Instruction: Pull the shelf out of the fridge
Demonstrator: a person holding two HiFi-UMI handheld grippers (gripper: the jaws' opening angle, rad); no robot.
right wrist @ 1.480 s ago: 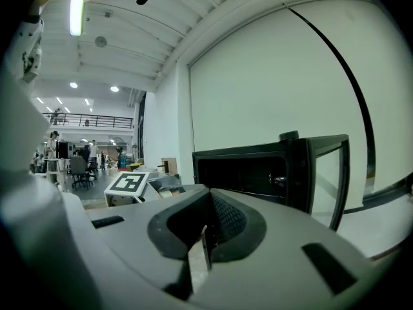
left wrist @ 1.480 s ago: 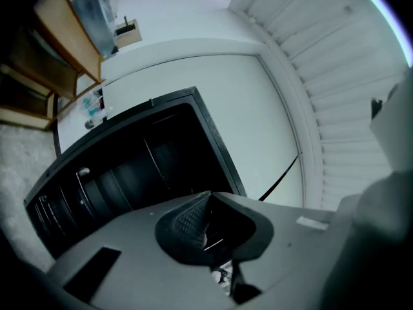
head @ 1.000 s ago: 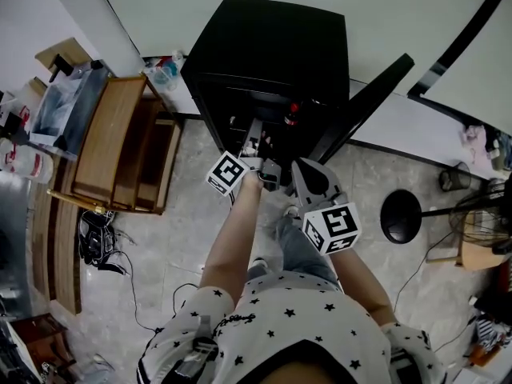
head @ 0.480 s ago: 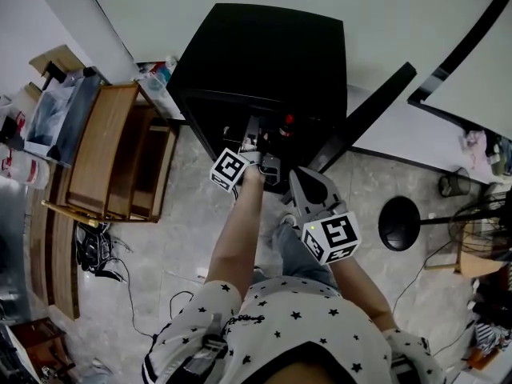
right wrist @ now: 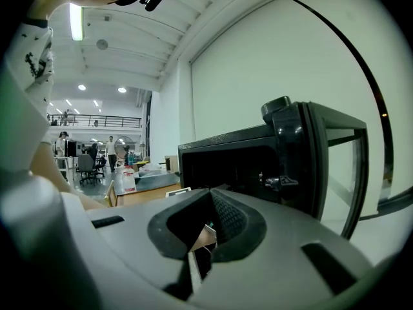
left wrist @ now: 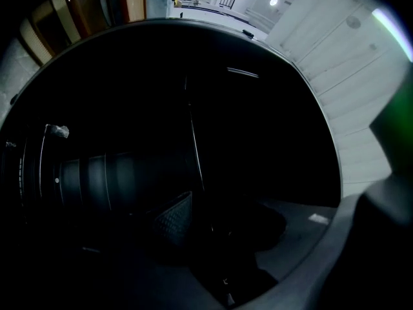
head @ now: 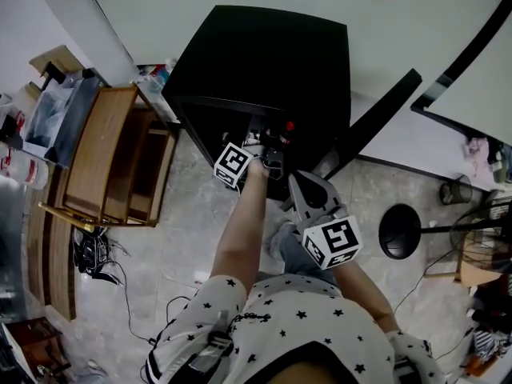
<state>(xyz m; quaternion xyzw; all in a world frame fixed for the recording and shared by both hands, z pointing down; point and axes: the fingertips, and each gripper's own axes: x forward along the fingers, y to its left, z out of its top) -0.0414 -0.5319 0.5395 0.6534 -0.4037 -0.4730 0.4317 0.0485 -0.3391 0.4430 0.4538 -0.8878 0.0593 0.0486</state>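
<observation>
**Left tongs spread inside the fridge**

Your left gripper (head: 266,141) reaches into the open black box-shaped fridge (head: 272,54). Its jaws have just opened wide and pinch nothing. The thin pale-edged shelf (left wrist: 193,141) sits inside, its edge running across the opening. Your right gripper (right wrist: 210,194) waits outside, jaws pressed together and empty.

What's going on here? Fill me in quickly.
A person in a star-print shirt stands over a small black fridge whose door is swung open. The left tool reaches into the dark interior. Its jaws have just been opening and stand wide, with nothing visibly gripped between them. The right tool hangs outside, in front of the opening, with its jaws together and empty. The shelf cannot be made out in the dark interior.
</observation>
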